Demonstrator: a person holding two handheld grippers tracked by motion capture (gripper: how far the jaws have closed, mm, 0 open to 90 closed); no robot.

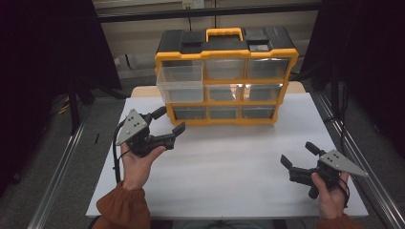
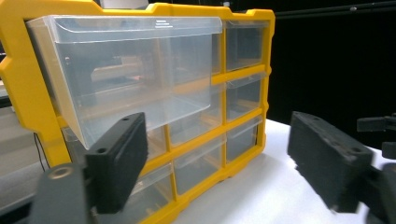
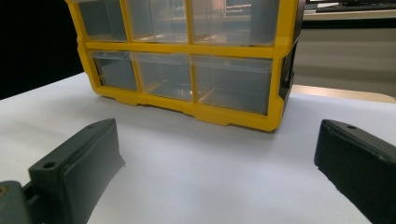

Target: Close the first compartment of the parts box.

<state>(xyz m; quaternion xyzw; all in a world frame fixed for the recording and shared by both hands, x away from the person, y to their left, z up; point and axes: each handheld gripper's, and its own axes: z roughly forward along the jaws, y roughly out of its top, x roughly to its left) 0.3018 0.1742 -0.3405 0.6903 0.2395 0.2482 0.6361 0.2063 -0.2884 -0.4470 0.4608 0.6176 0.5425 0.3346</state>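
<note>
Jaws of left gripper (image 1: 166, 122) parted wide, gripping nothing; clear drawer (image 2: 135, 74) pulled out from top-left bay of yellow organizer (image 1: 224, 81), just ahead of and above left jaw. Best squared to drawer front before pushing in, pressing centrally to avoid jamming. Right gripper (image 1: 298, 155) likewise spread and empty, well apart over white table (image 1: 229, 171), free to steady organizer.

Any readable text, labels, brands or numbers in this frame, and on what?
None can be read. The yellow and black drawer cabinet, its pulled-out clear drawer and the white table bear no legible lettering. A small pale plate on the back wall is too blurred to read.
</note>
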